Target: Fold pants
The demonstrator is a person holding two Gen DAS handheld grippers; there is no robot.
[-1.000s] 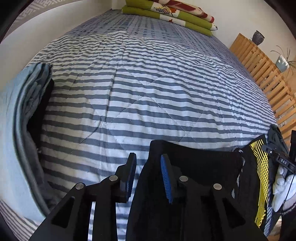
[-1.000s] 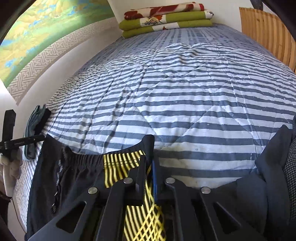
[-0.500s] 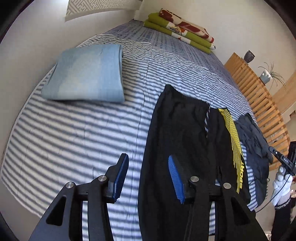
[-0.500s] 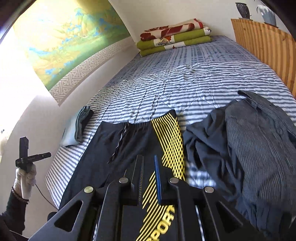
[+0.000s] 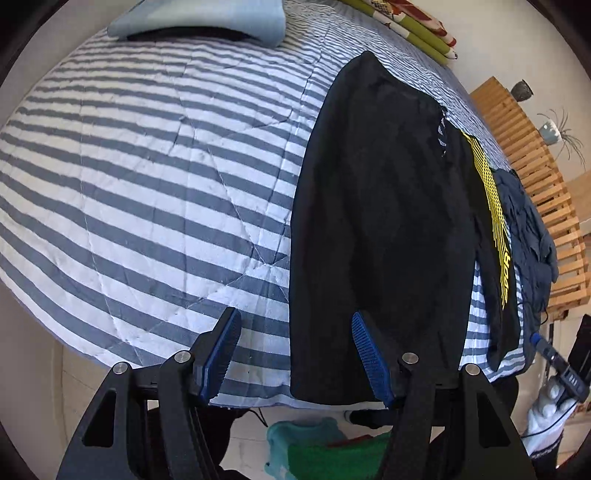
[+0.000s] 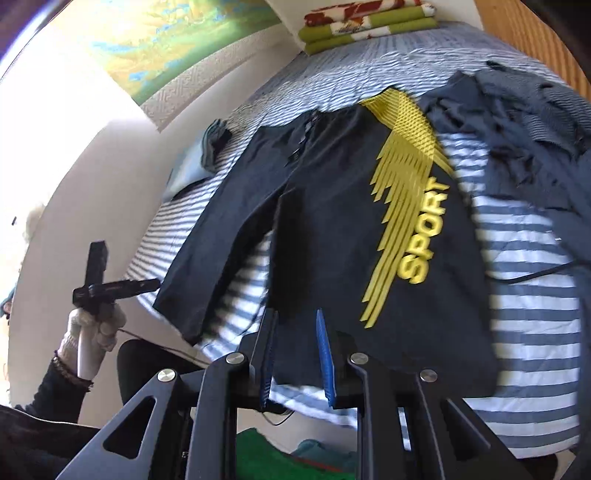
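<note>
Black pants point(image 5: 380, 221) with a yellow "SPORT" stripe point(image 6: 410, 206) lie flat on the striped bed, waistband far, leg hems at the near edge. My left gripper point(image 5: 293, 332) is wide open just above the bed edge. Its right pad point(image 5: 365, 354) overlaps the hem of the left leg, and nothing is held. My right gripper point(image 6: 295, 332) hovers open over the hem of the striped leg, nothing between its pads. A gloved hand holds the left gripper point(image 6: 99, 284) at the left of the right wrist view.
A folded light-blue garment point(image 5: 207, 18) lies far left on the bed. Right of the pants sits a crumpled dark blue-grey garment point(image 6: 517, 122), with a cable point(image 6: 535, 273) nearby. Folded green blankets point(image 6: 365, 26) lie at the head. Wooden slats point(image 5: 535, 177) flank the right side. Green cloth point(image 5: 317, 446) lies on the floor.
Both grippers have pulled back from the waistband to the leg hems at the bed's near edge. The right gripper has let go of the waistband and opened. The pants now lie spread flat.
</note>
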